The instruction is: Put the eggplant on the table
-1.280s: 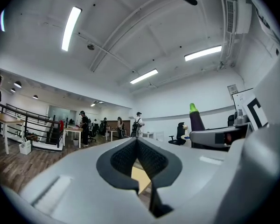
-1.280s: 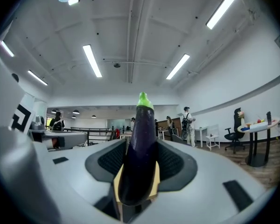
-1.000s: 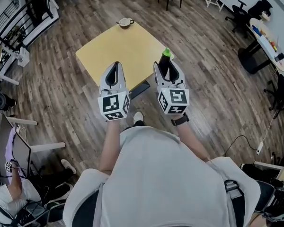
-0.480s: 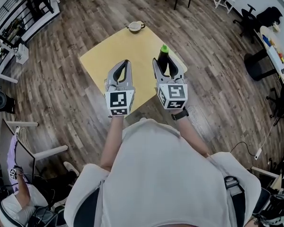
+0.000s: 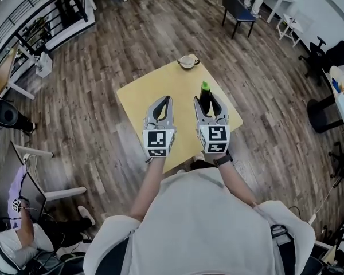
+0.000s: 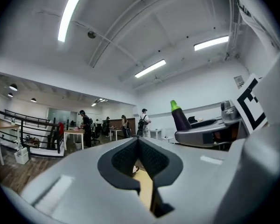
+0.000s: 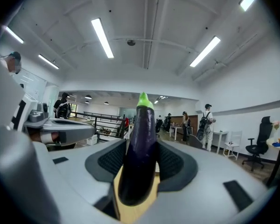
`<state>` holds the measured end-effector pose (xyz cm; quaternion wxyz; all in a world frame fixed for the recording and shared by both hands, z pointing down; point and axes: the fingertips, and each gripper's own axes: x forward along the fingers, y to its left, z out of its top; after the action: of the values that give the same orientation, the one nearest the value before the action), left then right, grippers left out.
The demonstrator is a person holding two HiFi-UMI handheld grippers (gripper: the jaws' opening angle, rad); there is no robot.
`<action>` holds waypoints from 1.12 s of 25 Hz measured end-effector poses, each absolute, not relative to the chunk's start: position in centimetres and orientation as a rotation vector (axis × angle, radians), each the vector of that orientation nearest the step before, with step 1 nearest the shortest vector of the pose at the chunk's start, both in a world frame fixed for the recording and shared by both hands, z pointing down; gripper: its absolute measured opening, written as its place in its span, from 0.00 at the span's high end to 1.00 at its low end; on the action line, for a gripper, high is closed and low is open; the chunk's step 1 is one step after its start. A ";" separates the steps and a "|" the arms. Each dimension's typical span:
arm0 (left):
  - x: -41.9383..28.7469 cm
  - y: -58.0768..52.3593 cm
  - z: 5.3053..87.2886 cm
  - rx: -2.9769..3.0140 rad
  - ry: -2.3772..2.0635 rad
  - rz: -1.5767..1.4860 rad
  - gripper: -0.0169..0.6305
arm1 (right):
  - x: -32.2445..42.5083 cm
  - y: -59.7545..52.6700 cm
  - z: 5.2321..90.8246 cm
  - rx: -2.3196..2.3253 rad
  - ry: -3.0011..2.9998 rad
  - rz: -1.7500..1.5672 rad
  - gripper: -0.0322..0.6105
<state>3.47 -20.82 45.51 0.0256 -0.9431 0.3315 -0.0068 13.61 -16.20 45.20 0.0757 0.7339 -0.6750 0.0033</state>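
My right gripper [image 5: 205,103] is shut on a dark purple eggplant [image 5: 205,94], which stands upright between the pads with its green cap on top. In the right gripper view the eggplant [image 7: 140,148] fills the gap between the black pads. Both grippers are held over the near part of the square yellow table [image 5: 149,90]. Beside the right one, my left gripper [image 5: 167,99] is shut with nothing in it; its tips [image 6: 138,140] meet. From the left gripper view the eggplant [image 6: 179,117] shows off to the right.
A small bowl [image 5: 187,61] sits at the table's far edge. Wooden floor surrounds the table. A blue chair [image 5: 236,7] stands beyond it, black office chairs [image 5: 332,56] at the right, a railing [image 5: 40,22] at the far left. A seated person [image 5: 14,239] is at the lower left.
Both grippers have moved forward together and now hang over the yellow table instead of its near edge. The eggplant stays held in the right gripper; the left stays shut.
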 end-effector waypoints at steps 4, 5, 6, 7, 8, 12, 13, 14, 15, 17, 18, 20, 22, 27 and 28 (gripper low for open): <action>3.5 -24.1 46.1 -2.894 1.160 -0.035 0.97 | 14.3 -19.5 45.7 2.135 -2.101 0.013 0.65; 3.4 -24.9 46.4 -2.887 1.198 -0.040 0.97 | 14.2 -20.4 45.9 2.111 -2.132 0.016 0.65; 3.2 -25.8 46.7 -2.881 1.234 -0.044 0.97 | 14.1 -21.4 46.1 2.081 -2.166 0.019 0.65; 3.1 -26.7 46.9 -2.877 1.268 -0.050 0.97 | 13.9 -22.6 46.2 2.049 -2.198 0.026 0.65; 3.0 -27.6 47.1 -2.872 1.299 -0.061 0.97 | 13.8 -23.8 46.3 2.018 -2.228 0.034 0.65; 3.0 -29.9 47.5 -2.826 1.389 -0.085 0.97 | 13.6 -27.0 46.6 1.921 -2.315 0.056 0.65; 3.1 -30.3 47.7 -2.823 1.407 -0.086 0.97 | 13.6 -27.6 46.9 1.896 -2.327 0.060 0.65; 3.2 -30.7 47.9 -2.821 1.425 -0.088 0.97 | 13.7 -28.2 47.1 1.871 -2.340 0.067 0.65; 3.2 -31.0 48.2 -2.816 1.445 -0.091 0.97 | 13.6 -28.8 47.4 1.845 -2.354 0.077 0.65; 3.2 -31.7 48.9 -2.809 1.483 -0.109 0.97 | 13.4 -30.0 48.4 1.793 -2.377 0.109 0.65; 3.2 -32.0 49.5 -2.814 1.500 -0.127 0.97 | 13.3 -30.6 49.0 1.764 -2.385 0.130 0.65; 3.1 -32.5 50.8 -2.829 1.538 -0.179 0.97 | 12.7 -31.5 50.3 1.688 -2.396 0.176 0.65; 2.9 -32.9 52.0 -2.834 1.583 -0.218 0.97 | 12.1 -32.1 51.8 1.611 -2.397 0.212 0.64; 2.6 -34.3 55.1 -2.845 1.701 -0.257 0.97 | 11.6 -33.6 55.4 1.470 -2.382 0.304 0.64; 2.5 -35.0 55.6 -2.844 1.722 -0.270 0.97 | 11.5 -34.3 56.0 1.449 -2.380 0.320 0.64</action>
<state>2.49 -35.04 55.58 -0.0970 -0.8486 0.5138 -0.0807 11.54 -34.35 56.02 0.1674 0.5094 -0.8365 0.1126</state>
